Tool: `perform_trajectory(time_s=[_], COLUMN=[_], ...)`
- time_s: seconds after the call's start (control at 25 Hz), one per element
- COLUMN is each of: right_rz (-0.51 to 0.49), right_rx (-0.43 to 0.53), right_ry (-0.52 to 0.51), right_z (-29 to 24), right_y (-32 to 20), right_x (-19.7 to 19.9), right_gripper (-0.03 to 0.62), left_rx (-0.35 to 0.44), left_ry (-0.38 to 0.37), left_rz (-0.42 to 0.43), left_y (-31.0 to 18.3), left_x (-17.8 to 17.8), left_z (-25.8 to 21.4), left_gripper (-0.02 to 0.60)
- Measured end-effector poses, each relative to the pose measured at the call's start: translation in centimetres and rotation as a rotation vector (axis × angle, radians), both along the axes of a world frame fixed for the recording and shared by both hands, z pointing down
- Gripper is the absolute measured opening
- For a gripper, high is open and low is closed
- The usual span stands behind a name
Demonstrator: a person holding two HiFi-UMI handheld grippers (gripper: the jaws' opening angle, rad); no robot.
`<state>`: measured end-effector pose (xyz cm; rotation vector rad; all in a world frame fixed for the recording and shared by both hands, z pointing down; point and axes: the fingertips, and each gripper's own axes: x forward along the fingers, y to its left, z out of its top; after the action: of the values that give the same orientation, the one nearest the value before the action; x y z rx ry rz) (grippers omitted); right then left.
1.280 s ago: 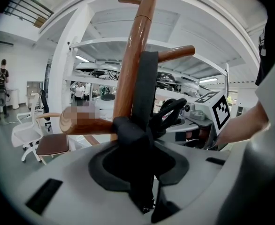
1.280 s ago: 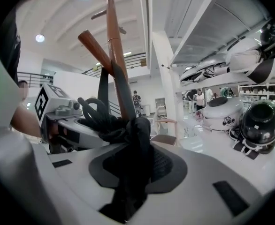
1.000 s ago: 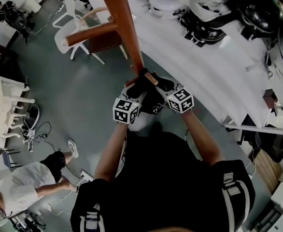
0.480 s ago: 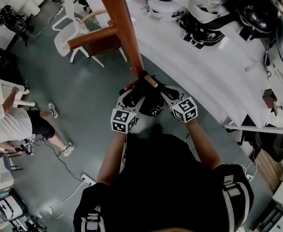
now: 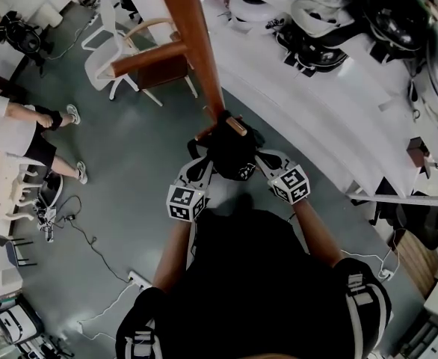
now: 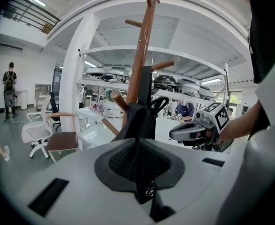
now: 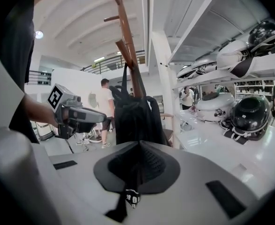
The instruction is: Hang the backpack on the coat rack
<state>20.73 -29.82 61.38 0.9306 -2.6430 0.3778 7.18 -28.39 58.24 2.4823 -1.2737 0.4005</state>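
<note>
Both tongs are clenched, having just closed. The left tongs (image 6: 138, 159) pinch a black strap of the backpack (image 6: 137, 121), and the right tongs (image 7: 138, 162) pinch another (a small printed tag (image 7: 132, 198) dangles below their seam). The backpack hangs between the two, up against the pole of the coat rack (image 5: 193, 43) and just under a short peg (image 5: 232, 126). Beyond the pole, on the right, white shelves (image 5: 316, 103) carry helmets (image 5: 398, 13). On the left, a white chair (image 5: 99, 54) stands on the grey floor (image 5: 129, 163), with a person (image 5: 13, 129) farther off.
</note>
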Motion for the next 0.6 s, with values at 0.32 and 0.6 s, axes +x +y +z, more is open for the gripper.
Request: perform_trajectory(time_s=[0.32, 0.6], right_rz=[-0.006, -0.035], right_rx=[0.021, 0.028], right_ry=[-0.006, 0.02], right_z=[-0.8, -0.4], right_y=[0.1, 0.4], right_x=[-0.3, -1.5], right_gripper=[0.014, 0.014], left_rx=[0.012, 0.005], left_ry=[0.001, 0.006], left_rz=[0.023, 0.017], left_y=[0.2, 0.1], left_x=[0.6, 0.3], left_z=[-0.5, -0.4], left_gripper=[0.034, 0.034])
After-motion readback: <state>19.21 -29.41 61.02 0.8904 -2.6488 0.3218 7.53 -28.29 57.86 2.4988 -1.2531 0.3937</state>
